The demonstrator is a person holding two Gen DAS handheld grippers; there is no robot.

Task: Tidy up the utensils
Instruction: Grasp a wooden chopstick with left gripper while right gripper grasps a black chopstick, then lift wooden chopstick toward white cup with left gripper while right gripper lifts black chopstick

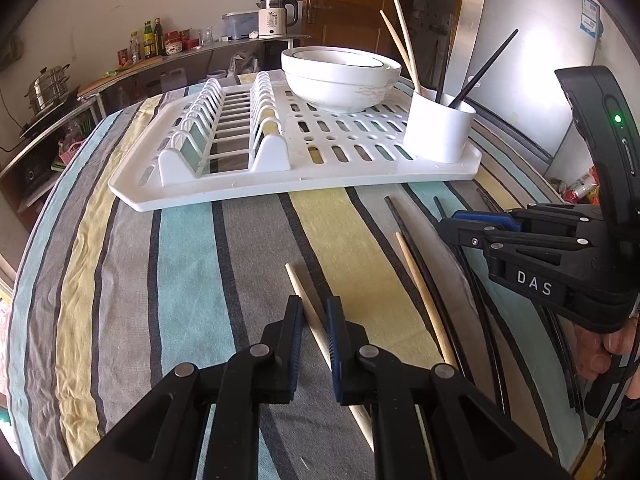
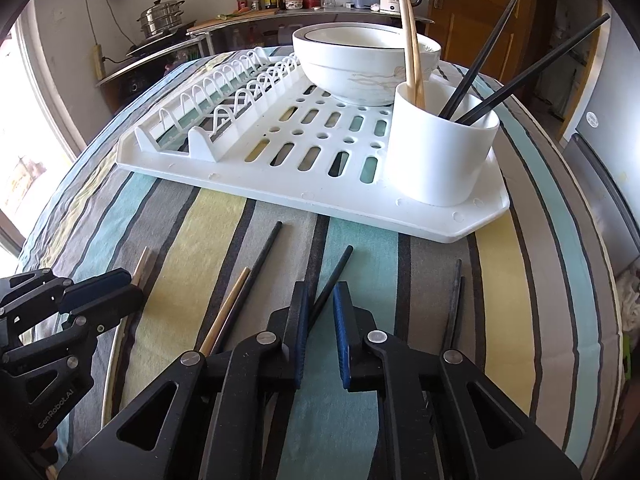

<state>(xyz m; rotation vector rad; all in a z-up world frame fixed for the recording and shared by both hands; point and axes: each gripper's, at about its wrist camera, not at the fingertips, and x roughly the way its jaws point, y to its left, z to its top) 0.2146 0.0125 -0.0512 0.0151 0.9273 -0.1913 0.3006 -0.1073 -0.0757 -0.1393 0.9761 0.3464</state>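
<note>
- Now, a wooden chopstick (image 1: 310, 312) is seen between the blue pads of the left hand-held gripper (image 1: 315, 322), whose jaws are closed on it down at the striped table (image 1: 192, 264).
- A black chopstick (image 2: 332, 284) is gripped likewise by the right hand-held gripper (image 2: 320, 312), its tip pointing far towards the white rack (image 2: 280, 184).
- Between the two hand-held grippers, a wooden and a black chopstick (image 2: 240, 300) are laid side by side.
- Further chopsticks are stood in the white cup (image 2: 440, 152) at the rack's near right corner.
</note>
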